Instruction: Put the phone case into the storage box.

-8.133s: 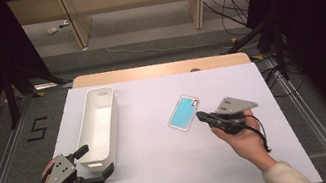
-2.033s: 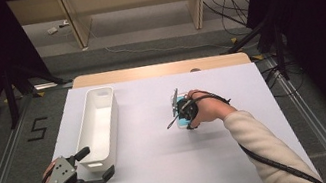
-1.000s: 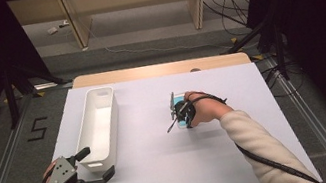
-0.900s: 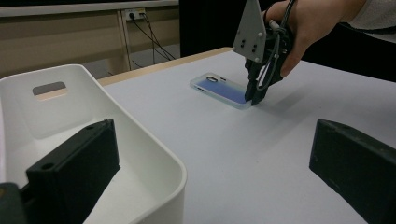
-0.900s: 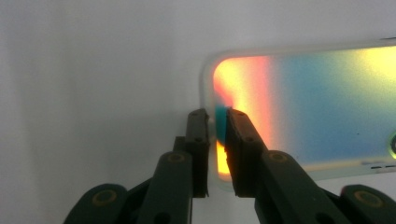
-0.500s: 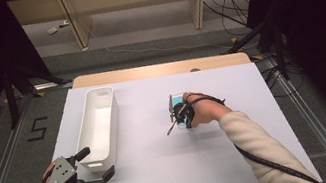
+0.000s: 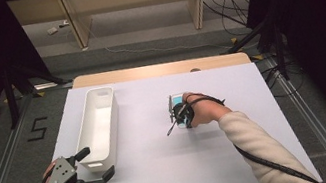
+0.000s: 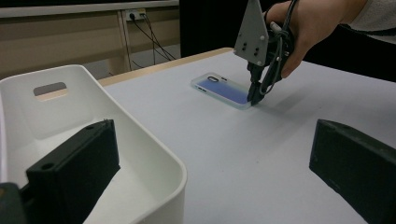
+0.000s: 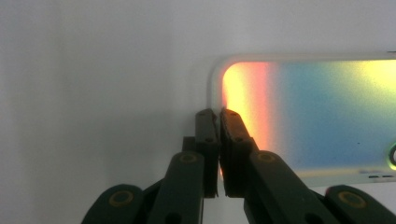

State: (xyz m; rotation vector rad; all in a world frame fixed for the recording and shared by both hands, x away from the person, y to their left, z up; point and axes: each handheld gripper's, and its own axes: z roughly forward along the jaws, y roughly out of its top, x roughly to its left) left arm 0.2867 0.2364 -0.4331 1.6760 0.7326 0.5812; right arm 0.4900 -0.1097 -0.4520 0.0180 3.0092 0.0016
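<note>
Near the middle of the table, a little toward its far edge, lies our phone case, flat on the white surface with its camera cut-out at the end turned toward the far edge. We have brought our right gripper down steeply onto the case's short near end, and in the right gripper view its jaws stand pinched together on the thin raised rim there, one jaw outside the rim and one just inside over the iridescent back. So we judge the grasp as made, though the case is not yet lifted: in the left gripper view it rests flush on the table. Our left gripper sits at the near left corner with its jaws spread wide and holding nothing, just beside the near end of the long white bin, which runs along the left side toward the far edge. The step in hand is picking the case up by its rim. Next we should raise it slowly, watching that the narrow pinch does not slip or let the case swing, then carry it leftward over the bin wall, which looks the likely place for it.
</note>
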